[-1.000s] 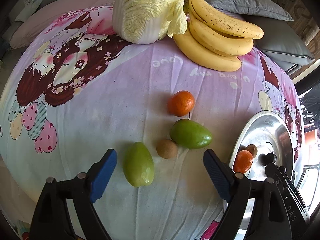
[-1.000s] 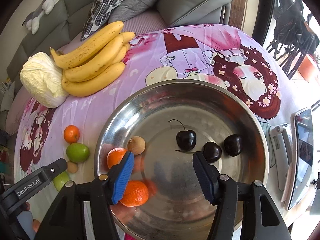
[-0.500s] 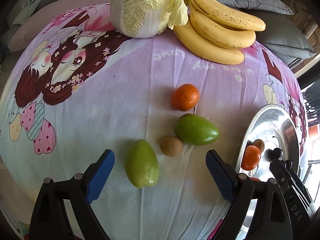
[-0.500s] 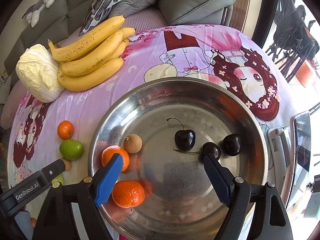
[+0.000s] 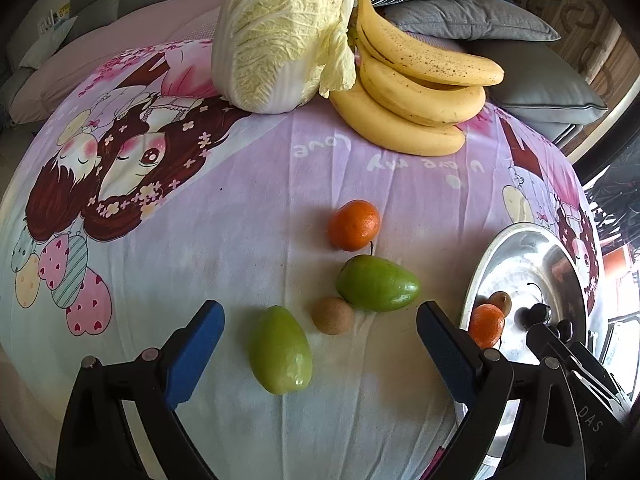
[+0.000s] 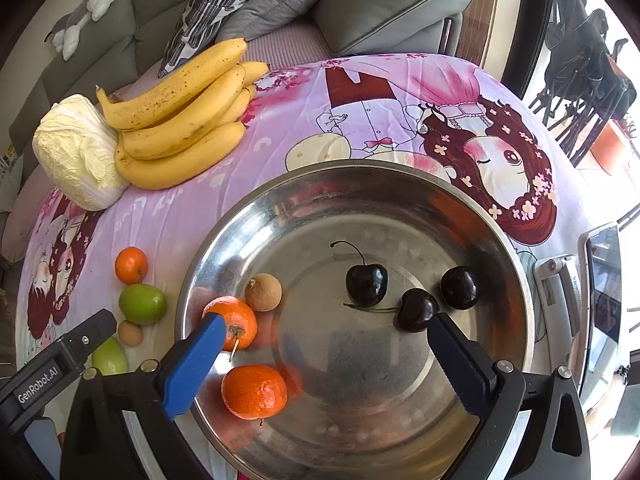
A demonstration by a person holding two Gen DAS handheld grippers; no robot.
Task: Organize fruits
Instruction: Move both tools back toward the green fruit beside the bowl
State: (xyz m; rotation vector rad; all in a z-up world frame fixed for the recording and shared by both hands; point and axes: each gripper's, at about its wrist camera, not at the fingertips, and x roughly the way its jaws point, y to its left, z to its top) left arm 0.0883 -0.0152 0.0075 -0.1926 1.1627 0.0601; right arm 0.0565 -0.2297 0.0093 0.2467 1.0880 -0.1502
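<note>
My left gripper (image 5: 318, 318) hovers over loose fruit on the pink cloth, its jaws opening and not pressing on anything. Between and just beyond them lie a pale green fruit (image 5: 280, 350), a small brown longan (image 5: 333, 315), a darker green fruit (image 5: 378, 283) and a tangerine (image 5: 354, 225). My right gripper (image 6: 325, 330) hangs over the steel bowl (image 6: 400, 188), jaws opening with nothing gripped. Inside the bowl are two tangerines (image 6: 254, 391) (image 6: 234, 320), a longan (image 6: 263, 292) and three dark cherries (image 6: 367, 283).
A bunch of bananas (image 5: 416, 92) and a napa cabbage (image 5: 280, 36) sit at the table's far side, with grey cushions (image 6: 392, 4) on the sofa behind. A phone on a stand (image 6: 600, 292) is right of the bowl. The table edge curves close on the left.
The right gripper's jaws spread wide apart over the bowl. The left gripper's jaws widened slightly and its view shifted a little nearer the loose fruit.
</note>
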